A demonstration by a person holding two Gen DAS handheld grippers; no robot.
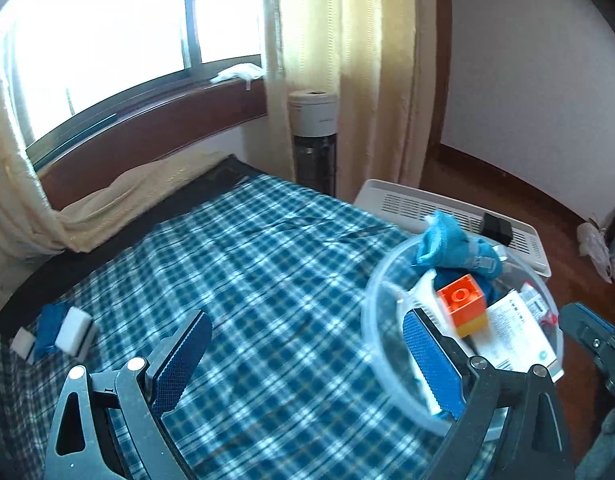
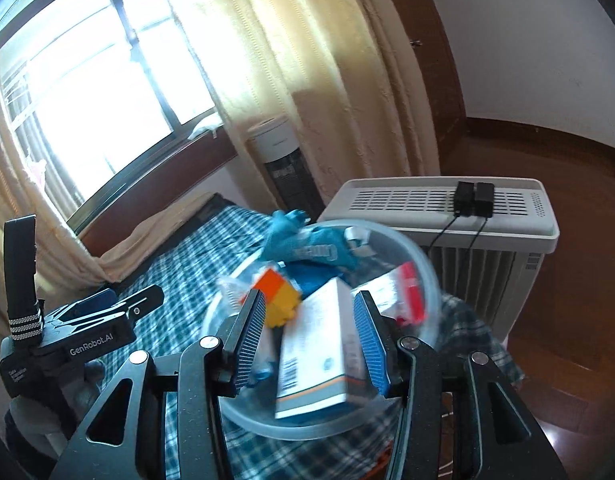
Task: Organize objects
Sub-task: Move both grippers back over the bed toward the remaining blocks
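Note:
A clear plastic bowl (image 1: 372,300) (image 2: 429,268) sits on the blue plaid cloth (image 1: 247,264). It holds a teal glove (image 1: 447,240) (image 2: 307,246), an orange and yellow block (image 1: 465,304) (image 2: 281,298), a white printed box (image 1: 515,328) (image 2: 313,360) and a red and white packet (image 2: 407,296). My left gripper (image 1: 307,320) is wide open, its right finger over the bowl's near side. My right gripper (image 2: 310,298) hovers over the bowl, jaws a little apart on either side of the white box, with small gaps at both pads. Two white sponges (image 1: 73,332) lie far left beside something blue.
A white slatted heater unit (image 1: 427,204) (image 2: 407,200) stands just behind the bowl with black adapters (image 2: 473,198) on top. A tower fan (image 1: 313,140) stands by the cream curtain (image 2: 307,80). The cloth's dark edge runs along the window side. Wooden floor lies to the right.

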